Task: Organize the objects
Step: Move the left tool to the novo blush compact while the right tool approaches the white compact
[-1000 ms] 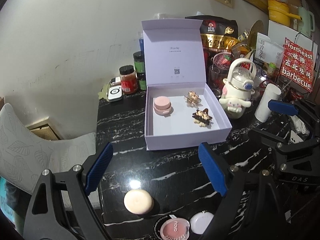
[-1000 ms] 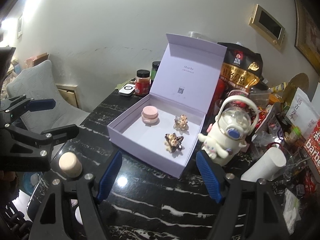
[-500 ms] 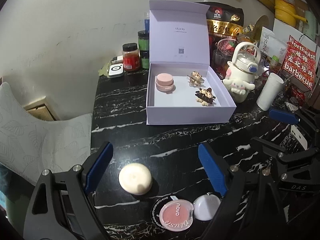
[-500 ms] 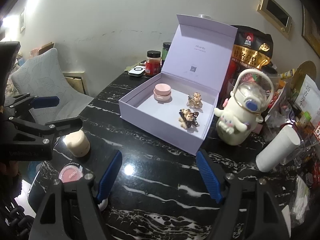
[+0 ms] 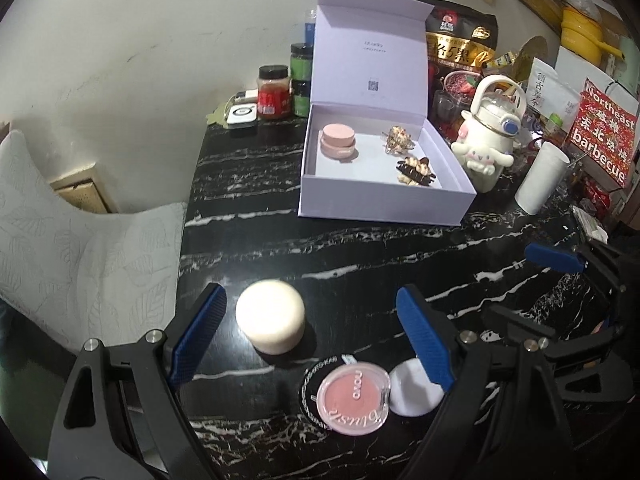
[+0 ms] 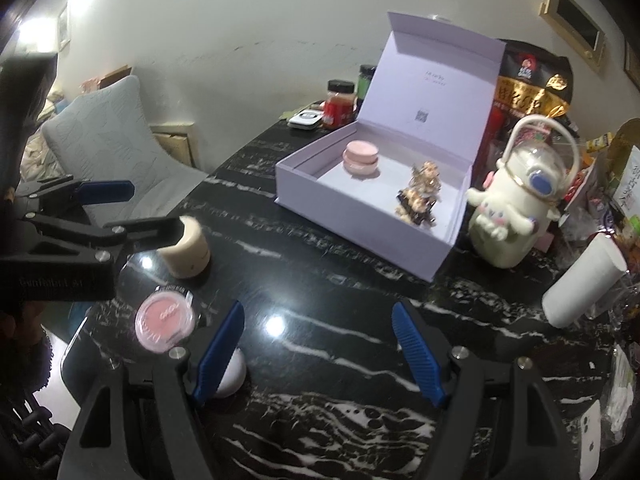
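An open lilac box [image 5: 384, 200] [image 6: 360, 232] on the black marble table holds a pink jar [image 5: 338, 142] [image 6: 361, 158] and two hair clips [image 5: 414, 168] [image 6: 420, 196]. Nearer me stand a cream jar [image 5: 270, 322] [image 6: 186, 246], a pink blush compact [image 5: 352, 398] [image 6: 165, 321] and a small white round case [image 5: 412, 390] [image 6: 232, 372]. My left gripper [image 5: 310, 336] [image 6: 140, 210] is open, its blue pads either side of the cream jar and apart from it. My right gripper [image 6: 318, 350] [image 5: 516, 284] is open over bare table, with the white case behind its left finger.
A white character-shaped bottle [image 5: 486, 140] [image 6: 512, 216] and a white paper cup [image 5: 540, 180] [image 6: 584, 284] stand right of the box. Jars [image 5: 274, 98], snack bags and clutter line the back wall. A grey cushioned chair [image 6: 108, 152] sits off the table's left edge.
Both grippers have come down and tilted toward the table's near edge. The blush compact and white case have come fully into view. The cream jar now lies between the left pads. Neither gripper's opening changed.
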`<state>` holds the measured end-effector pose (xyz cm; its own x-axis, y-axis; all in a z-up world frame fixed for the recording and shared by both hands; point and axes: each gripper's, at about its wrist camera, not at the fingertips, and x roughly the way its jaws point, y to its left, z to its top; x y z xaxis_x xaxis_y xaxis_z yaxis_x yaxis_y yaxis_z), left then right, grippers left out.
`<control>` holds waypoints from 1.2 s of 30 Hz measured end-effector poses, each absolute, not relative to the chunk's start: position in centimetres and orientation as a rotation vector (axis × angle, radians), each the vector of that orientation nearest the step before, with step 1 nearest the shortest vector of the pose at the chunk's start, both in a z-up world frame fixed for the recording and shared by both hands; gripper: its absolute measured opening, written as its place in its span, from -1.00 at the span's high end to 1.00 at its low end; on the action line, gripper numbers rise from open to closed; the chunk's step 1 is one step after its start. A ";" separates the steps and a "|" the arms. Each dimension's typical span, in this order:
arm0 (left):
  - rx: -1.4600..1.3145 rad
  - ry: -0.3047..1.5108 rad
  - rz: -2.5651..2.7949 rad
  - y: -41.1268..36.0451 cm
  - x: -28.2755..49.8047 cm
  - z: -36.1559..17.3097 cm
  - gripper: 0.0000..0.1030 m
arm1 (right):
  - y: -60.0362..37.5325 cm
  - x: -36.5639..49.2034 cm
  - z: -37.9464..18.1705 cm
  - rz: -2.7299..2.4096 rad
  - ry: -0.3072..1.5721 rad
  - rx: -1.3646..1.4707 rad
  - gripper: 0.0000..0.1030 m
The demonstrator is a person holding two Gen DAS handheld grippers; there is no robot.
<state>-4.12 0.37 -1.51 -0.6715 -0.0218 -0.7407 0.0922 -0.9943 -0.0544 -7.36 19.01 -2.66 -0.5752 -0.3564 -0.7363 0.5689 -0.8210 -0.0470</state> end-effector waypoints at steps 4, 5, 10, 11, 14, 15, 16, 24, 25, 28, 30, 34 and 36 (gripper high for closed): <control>1.277 0.180 -2.803 0.2 -3.3 -2.4 -0.68 | 19.0 -6.8 -3.9 -2.336 0.375 1.045 -0.51; 1.283 0.182 -2.798 0.2 -3.0 -2.7 -0.68 | 19.0 -6.7 -4.1 -2.330 0.374 1.050 -0.51; 1.322 0.189 -2.777 0.3 -2.4 -3.8 -0.68 | 18.8 -6.0 -5.2 -2.294 0.377 1.057 -0.51; 1.331 0.182 -2.771 0.3 -2.3 -4.1 -0.68 | 18.8 -5.9 -5.4 -2.285 0.381 1.053 -0.51; 1.324 0.154 -2.770 0.5 -2.0 -4.4 -0.68 | 18.6 -5.3 -6.2 -2.250 0.399 1.058 -0.51; 1.319 0.140 -2.770 0.6 -1.8 -4.5 -0.68 | 18.5 -5.1 -6.5 -2.237 0.398 1.063 -0.51; 1.314 0.127 -2.772 0.7 -1.7 -4.5 -0.68 | 18.4 -4.9 -6.9 -2.219 0.391 1.072 -0.51; 1.325 0.087 -2.777 1.1 -1.2 -5.8 -0.68 | 17.5 -4.2 -8.5 -2.133 0.363 1.099 -0.51; 1.329 0.102 -2.776 1.0 -1.1 -6.0 -0.68 | 17.3 -4.2 -8.6 -2.127 0.362 1.100 -0.51; 1.338 0.143 -2.773 0.6 -1.0 -6.4 -0.68 | 16.8 -4.3 -8.9 -2.109 0.366 1.097 -0.51; 1.338 0.161 -2.770 0.2 -0.7 -6.6 -0.68 | 16.5 -4.4 -9.1 -2.095 0.363 1.101 -0.51; 1.342 0.178 -2.767 0.0 -0.5 -6.9 -0.68 | 16.1 -4.7 -9.6 -2.077 0.348 1.110 -0.34; 1.349 0.191 -2.768 -0.1 -0.5 -7.0 -0.68 | 15.9 -4.8 -9.7 -2.059 0.341 1.113 -0.26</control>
<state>-0.49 -0.07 -7.00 -0.6163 0.0041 -0.7875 0.1044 -0.9907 -0.0868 -4.82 15.92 -9.70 -0.3339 -0.4940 -0.8028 0.7264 -0.6776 0.1149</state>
